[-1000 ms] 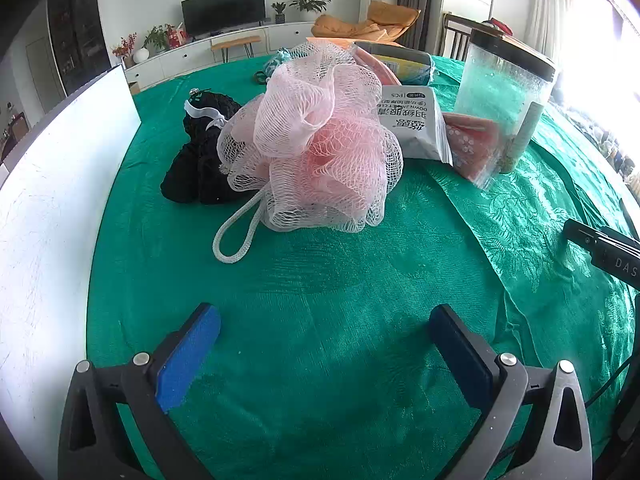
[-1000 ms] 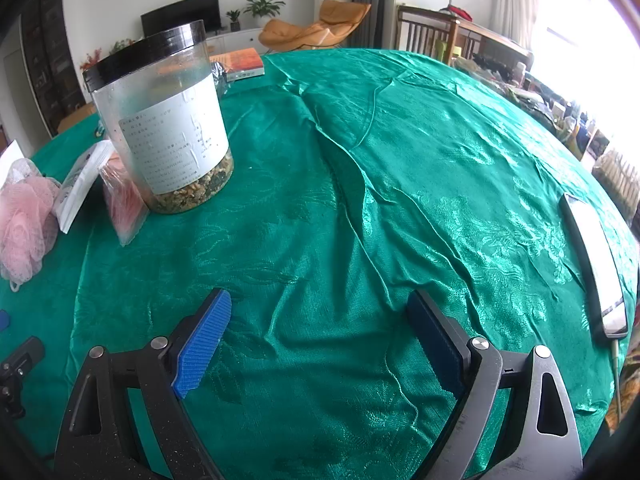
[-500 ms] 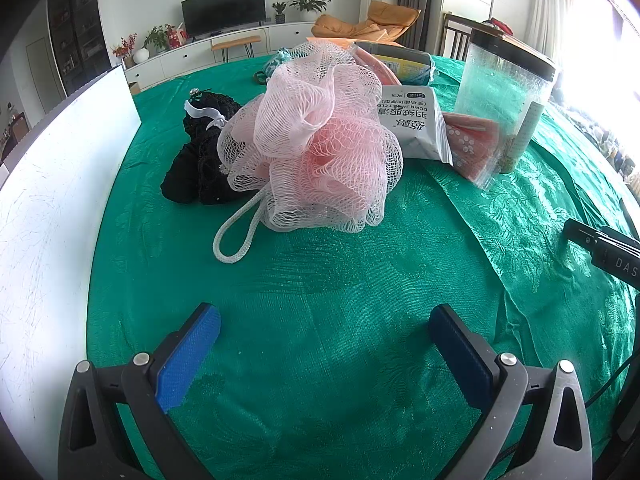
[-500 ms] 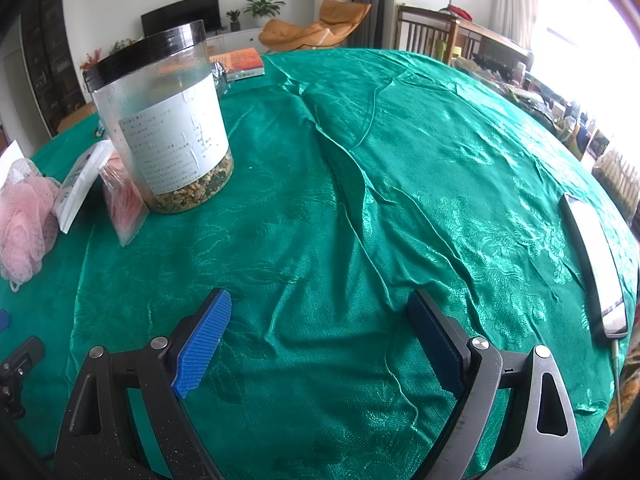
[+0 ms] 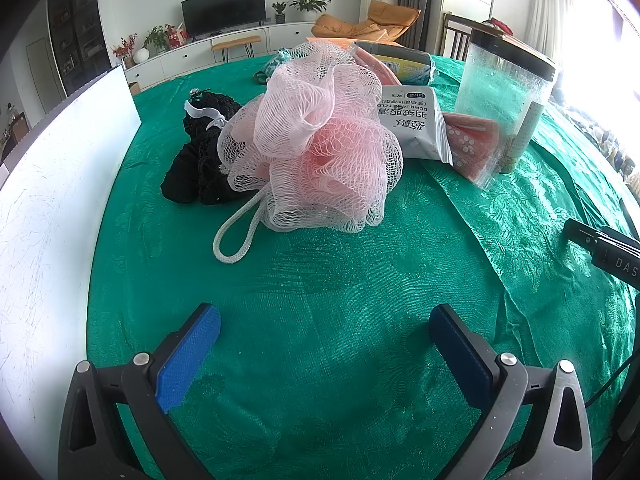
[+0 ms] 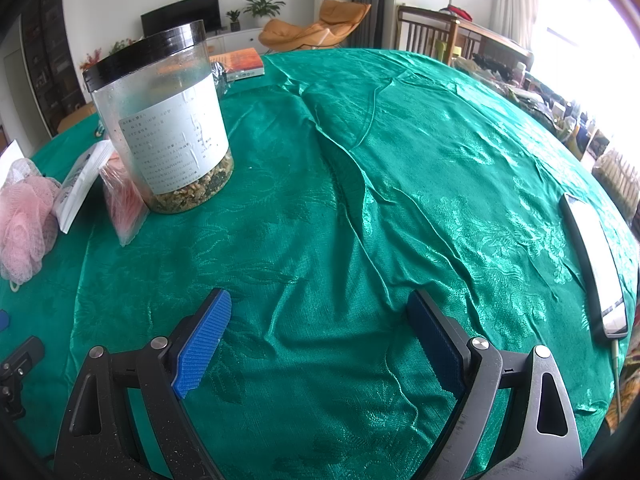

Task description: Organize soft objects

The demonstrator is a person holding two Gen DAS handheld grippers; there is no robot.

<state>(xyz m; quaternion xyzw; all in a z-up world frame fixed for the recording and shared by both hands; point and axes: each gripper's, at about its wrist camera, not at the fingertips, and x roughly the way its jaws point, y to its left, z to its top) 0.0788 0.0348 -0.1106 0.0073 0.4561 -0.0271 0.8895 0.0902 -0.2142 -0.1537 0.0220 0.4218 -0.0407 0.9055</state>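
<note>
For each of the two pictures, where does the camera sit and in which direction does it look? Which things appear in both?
Left wrist: sits behind the left gripper, low over the green tablecloth, facing the pink mesh sponge and the black fabric; both open fingers show.
Right wrist: sits behind the right gripper, facing mostly bare cloth, with the clear jar at the left; both open fingers show.
Shared: sponge, jar, white packet, tablecloth.
</note>
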